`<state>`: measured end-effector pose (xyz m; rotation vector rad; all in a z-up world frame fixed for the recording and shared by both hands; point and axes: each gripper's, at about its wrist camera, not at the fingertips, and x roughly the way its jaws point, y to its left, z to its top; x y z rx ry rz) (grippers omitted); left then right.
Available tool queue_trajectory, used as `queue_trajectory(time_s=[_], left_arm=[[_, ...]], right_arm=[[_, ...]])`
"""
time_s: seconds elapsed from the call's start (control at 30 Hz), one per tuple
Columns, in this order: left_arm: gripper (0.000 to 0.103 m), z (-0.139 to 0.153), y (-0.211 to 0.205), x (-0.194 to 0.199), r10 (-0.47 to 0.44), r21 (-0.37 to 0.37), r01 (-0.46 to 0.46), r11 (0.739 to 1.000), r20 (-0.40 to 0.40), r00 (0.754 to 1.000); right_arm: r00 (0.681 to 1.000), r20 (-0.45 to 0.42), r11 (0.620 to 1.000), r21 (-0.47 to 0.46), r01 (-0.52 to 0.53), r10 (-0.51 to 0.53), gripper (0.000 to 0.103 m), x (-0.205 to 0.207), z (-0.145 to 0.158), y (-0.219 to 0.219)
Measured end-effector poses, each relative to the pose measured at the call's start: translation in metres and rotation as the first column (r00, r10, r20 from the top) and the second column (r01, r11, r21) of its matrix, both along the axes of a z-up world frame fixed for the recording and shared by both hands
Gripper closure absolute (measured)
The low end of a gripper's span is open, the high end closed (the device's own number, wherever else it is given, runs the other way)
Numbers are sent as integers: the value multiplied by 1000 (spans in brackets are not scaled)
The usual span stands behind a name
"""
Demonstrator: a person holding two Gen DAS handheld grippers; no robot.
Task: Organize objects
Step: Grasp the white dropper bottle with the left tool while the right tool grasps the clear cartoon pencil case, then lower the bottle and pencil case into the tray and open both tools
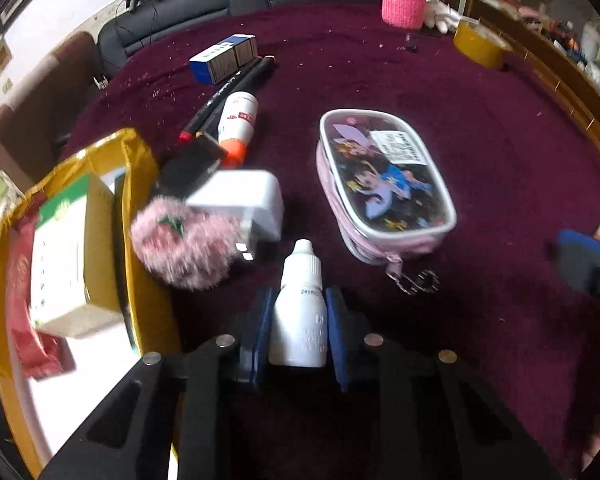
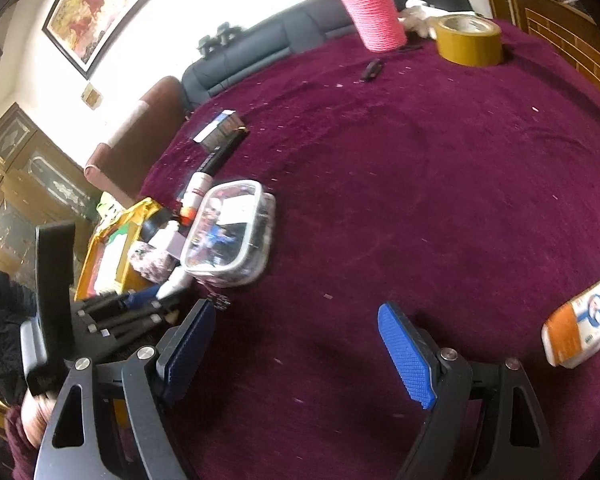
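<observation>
You are clamping the white dropper bottle [image 1: 300, 308] upright in the left gripper [image 1: 298, 320], just beside the gold tray [image 1: 140, 168] at the tabletop's [image 1: 480, 140] left edge; your right gripper [image 2: 300, 348] is hanging wide and empty, farther from that tray.

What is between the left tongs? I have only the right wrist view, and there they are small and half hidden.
Observer: The left tongs are shut on a small white bottle; its cap points away from the camera.
Operator: Is the golden box beside it empty?
Observer: No. The golden box holds a white and green carton and a red packet.
Operator: What is the pink thing near the box?
Observer: A fluffy pink ball, with a white charger lying against it.
</observation>
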<state>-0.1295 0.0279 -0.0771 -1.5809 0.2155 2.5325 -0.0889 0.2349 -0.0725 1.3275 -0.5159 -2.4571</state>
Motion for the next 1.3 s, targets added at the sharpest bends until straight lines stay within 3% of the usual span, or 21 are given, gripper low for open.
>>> queue_trajectory(time_s=[0.13,0.4,0.53,0.67,0.73,0.93,1.13,1.3], left_arm=[[78,17,-18,23,28,118,-24,993,-31,999],[77,57,-70,74,103,276,-66,959,-122,987],[77,62,-95,85,141,290,-93,953,-149,979],[77,56,-113,86,174,282,-126,951,-153,973],[77,51,-120,85,188,288,-141,947,-142,972],[77,40,-140,90,231,300,-185,936,-128,964],[77,32,-150,93,254,305,-210,929,-115,960],[77,28,-156,93,274,298,-232,926,-109,955]], right_arm=[[1000,-7,1000,24,-18,19,12,-22,8,-24],[995,95,990,135,-38,25,10,-85,-7,-75],[991,133,985,167,-34,12,10,-96,-17,-92],[990,140,960,280,-24,-16,10,-101,-25,-110],[991,128,944,330,-22,-22,16,-101,-25,-116],[993,119,957,289,-24,-11,17,-92,-20,-107],[998,68,981,196,2,-15,17,-67,11,-88],[994,24,987,116,-109,107,17,-35,47,-120]])
